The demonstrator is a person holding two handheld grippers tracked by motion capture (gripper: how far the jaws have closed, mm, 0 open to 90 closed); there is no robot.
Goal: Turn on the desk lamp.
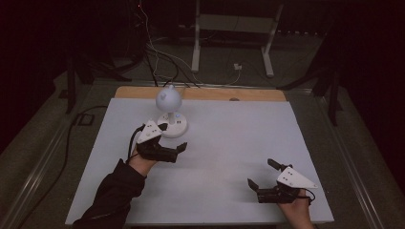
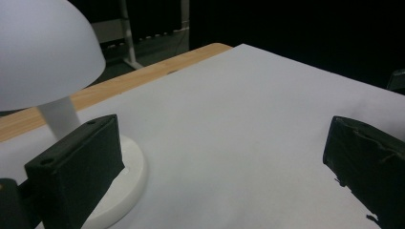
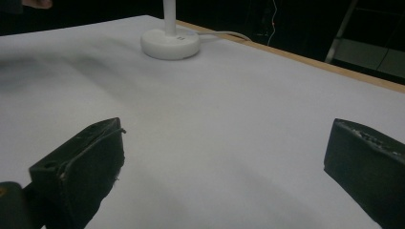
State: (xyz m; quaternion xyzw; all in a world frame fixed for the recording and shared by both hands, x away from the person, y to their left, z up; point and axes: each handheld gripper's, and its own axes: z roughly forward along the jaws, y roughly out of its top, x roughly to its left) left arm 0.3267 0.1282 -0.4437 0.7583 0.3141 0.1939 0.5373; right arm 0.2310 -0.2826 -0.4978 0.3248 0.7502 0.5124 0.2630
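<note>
High view looks down on a white sheet [image 1: 229, 157] that covers a tabletop, with a strip of bare wood [image 1: 200, 93] left showing along the far edge. Beyond the table the room is dark: grey floor, loose cables [image 1: 157, 57] trailing to the far left, and the white legs of a stand [image 1: 234, 38] at the far middle. A small white desk lamp [image 1: 170, 112] with a round head stands on the sheet, left of centre and toward the far side. The left gripper [image 1: 174, 138] sits just near of the lamp's base, jaws spread wide with nothing between them; one jaw lies close beside the base [image 2: 129, 176]. The right gripper [image 1: 261, 174] rests at the near right, well apart from the lamp, jaws likewise spread and empty. No writing or brand can be read anywhere.
</note>
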